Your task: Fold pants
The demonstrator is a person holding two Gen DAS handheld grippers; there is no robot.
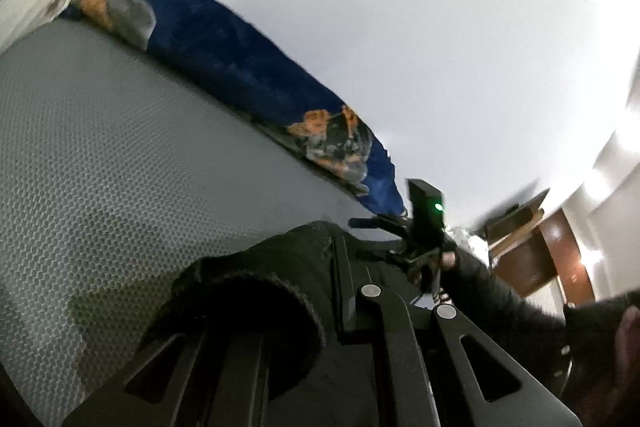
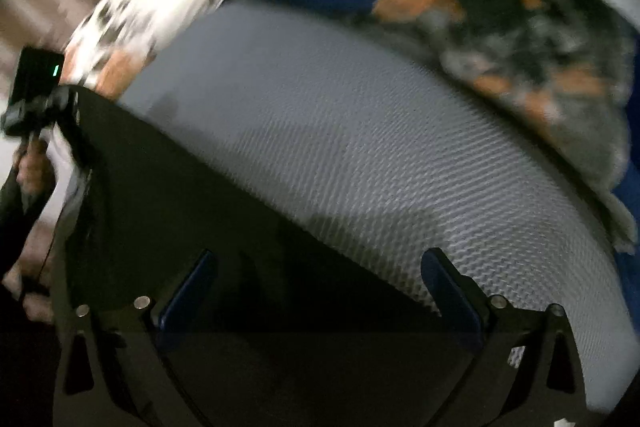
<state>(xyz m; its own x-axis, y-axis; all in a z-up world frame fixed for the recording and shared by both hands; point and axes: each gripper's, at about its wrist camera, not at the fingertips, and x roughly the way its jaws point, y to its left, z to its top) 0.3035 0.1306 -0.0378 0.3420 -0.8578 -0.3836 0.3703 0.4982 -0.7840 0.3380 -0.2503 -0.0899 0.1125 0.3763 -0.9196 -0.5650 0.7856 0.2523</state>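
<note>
The black pants (image 2: 168,195) lie on a grey textured mattress (image 2: 360,131). In the left wrist view my left gripper (image 1: 344,287) is shut on a bunched edge of the pants (image 1: 260,291), its fingertips hidden by the cloth. My right gripper (image 2: 316,275) is open, its blue-padded fingers (image 2: 448,287) spread wide just above the pants edge. The right gripper also shows in the left wrist view (image 1: 424,223), beyond the cloth. The left gripper shows at the left edge of the right wrist view (image 2: 36,91).
A blue blanket with orange and grey print (image 1: 224,67) lies along the mattress's far side against a white wall. It also shows in the right wrist view (image 2: 500,19). A white patterned cloth (image 2: 132,23) lies at the mattress end. Brown furniture (image 1: 532,247) stands behind.
</note>
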